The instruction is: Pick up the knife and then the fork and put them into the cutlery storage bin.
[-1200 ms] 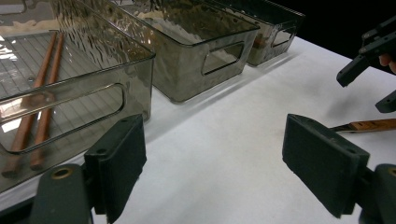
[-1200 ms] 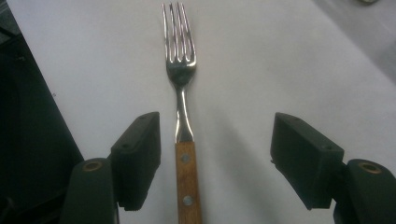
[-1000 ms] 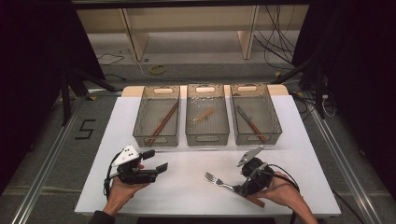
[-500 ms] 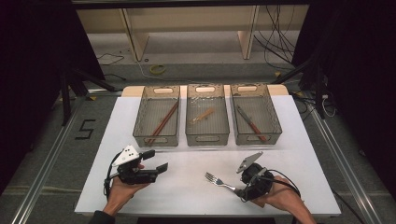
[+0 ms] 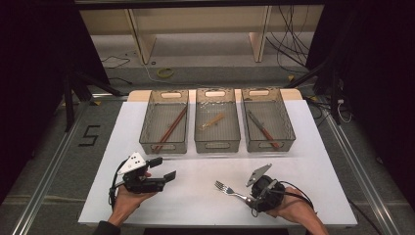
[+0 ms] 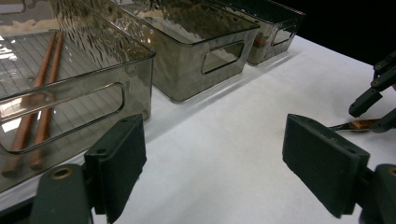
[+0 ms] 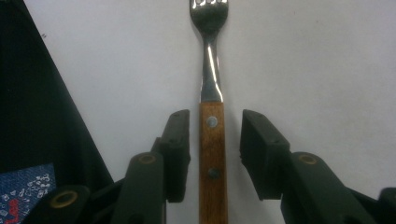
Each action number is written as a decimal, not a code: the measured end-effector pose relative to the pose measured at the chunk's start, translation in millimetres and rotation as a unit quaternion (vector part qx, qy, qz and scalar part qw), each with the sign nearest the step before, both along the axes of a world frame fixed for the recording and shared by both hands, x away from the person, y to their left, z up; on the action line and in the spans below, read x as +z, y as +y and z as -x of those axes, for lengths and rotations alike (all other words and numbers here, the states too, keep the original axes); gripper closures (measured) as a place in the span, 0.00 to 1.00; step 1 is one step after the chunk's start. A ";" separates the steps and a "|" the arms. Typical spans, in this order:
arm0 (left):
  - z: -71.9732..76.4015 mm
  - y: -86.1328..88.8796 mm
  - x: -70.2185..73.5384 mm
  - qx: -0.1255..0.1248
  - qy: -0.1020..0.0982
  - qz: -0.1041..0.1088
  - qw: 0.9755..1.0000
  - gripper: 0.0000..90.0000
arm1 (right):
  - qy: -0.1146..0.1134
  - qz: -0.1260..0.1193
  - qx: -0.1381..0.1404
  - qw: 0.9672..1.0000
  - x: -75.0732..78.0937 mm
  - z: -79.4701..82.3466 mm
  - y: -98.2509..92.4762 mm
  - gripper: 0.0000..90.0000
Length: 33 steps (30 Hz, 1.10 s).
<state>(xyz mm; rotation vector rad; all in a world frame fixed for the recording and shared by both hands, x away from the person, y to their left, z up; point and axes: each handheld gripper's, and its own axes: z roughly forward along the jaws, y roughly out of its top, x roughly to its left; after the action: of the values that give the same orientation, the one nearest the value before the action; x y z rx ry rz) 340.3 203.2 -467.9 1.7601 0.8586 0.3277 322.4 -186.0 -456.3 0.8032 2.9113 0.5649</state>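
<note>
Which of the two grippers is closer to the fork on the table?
The right gripper: its jaws, which have just been closing, sit either side of the fork handle with gaps showing. The left gripper is well off to the fork's left.

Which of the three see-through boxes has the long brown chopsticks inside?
The left bin, nearest the left gripper: it holds the chopsticks; the other two hold shorter utensils.

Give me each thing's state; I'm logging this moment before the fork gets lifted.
fork: flat on the table, handle between the jaws, pads not yet pressing.
right gripper: jaws have just been closing, gaps left beside the handle.
left gripper: open, nothing between the jaws.
left bin: holds chopsticks.
middle bin: holds a light utensil.
right bin: holds a wooden-handled knife.
</note>
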 end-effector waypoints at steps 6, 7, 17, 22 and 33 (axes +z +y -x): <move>-0.3 -0.1 -0.3 0.000 0.000 -0.001 1.000 0.23 | 0.000 0.016 0.004 1.000 -5.7 -0.2 2.9 0.76; -0.3 -0.3 -0.5 0.000 0.001 0.000 1.000 0.23 | -0.002 0.019 0.005 1.000 -5.6 -0.1 3.2 0.77; -0.1 -0.2 -0.4 0.000 0.000 0.000 1.000 0.23 | -0.017 0.029 0.019 0.999 -5.4 1.1 4.7 0.86; -0.3 0.0 -0.3 0.002 -0.001 0.000 1.000 0.23 | -0.015 0.020 0.018 1.000 -4.3 -0.1 2.5 0.86; -0.6 1.4 -0.5 0.003 0.002 0.012 1.000 0.23 | -0.052 -0.043 -0.009 0.998 20.7 -8.2 -13.3 0.87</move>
<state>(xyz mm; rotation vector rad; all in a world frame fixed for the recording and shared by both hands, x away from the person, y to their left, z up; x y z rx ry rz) 340.8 204.6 -468.4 1.7373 0.8681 0.3167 330.6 -199.3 -435.6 0.7848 2.7995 0.7125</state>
